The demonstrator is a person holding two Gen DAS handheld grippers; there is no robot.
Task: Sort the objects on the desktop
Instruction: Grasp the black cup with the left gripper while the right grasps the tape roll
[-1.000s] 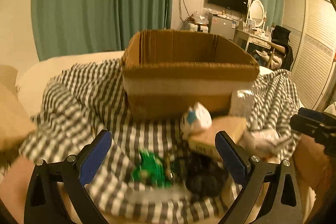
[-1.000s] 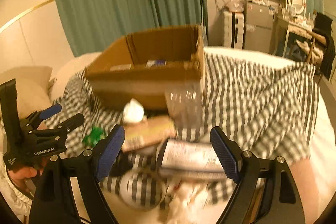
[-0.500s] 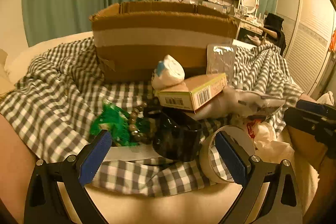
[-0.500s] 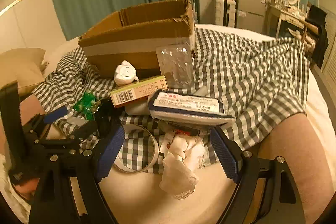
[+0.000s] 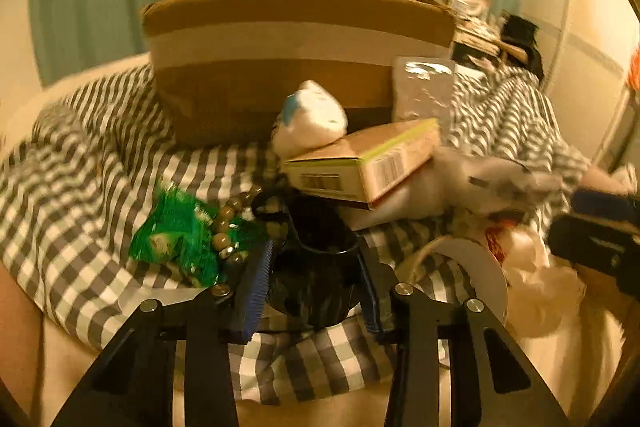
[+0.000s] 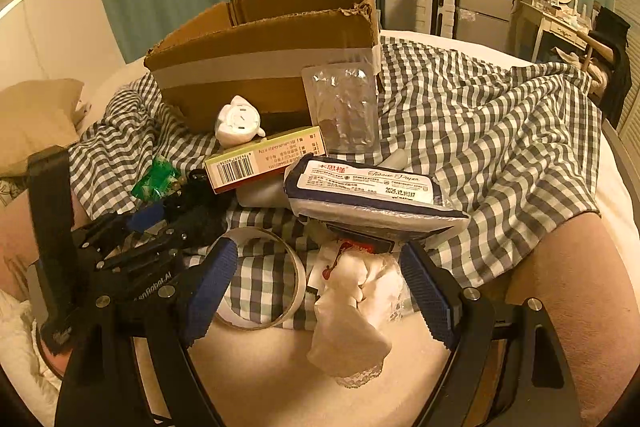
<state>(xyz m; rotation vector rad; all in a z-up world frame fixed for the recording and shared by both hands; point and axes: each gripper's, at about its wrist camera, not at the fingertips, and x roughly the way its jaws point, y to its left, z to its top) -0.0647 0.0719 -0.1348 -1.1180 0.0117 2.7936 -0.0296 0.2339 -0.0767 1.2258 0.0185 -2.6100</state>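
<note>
In the left wrist view my left gripper has its jaws closing, and both blue pads touch the sides of a shiny black clip on the checked cloth. A green wrapper and a beaded bracelet lie just left of it. In the right wrist view my right gripper stands open and holds nothing, low over a crumpled white tissue and a tape ring. The left gripper shows at that view's left. The open cardboard box stands behind the pile.
A barcoded medicine box, a white round gadget, a tissue pack and a clear blister pack are heaped before the cardboard box. The checked cloth covers a bed. A pillow lies left.
My left gripper sank toward the pile and its jaws came in from wide open onto the black clip. My right gripper dropped closer to the tissue and tape ring, still open.
</note>
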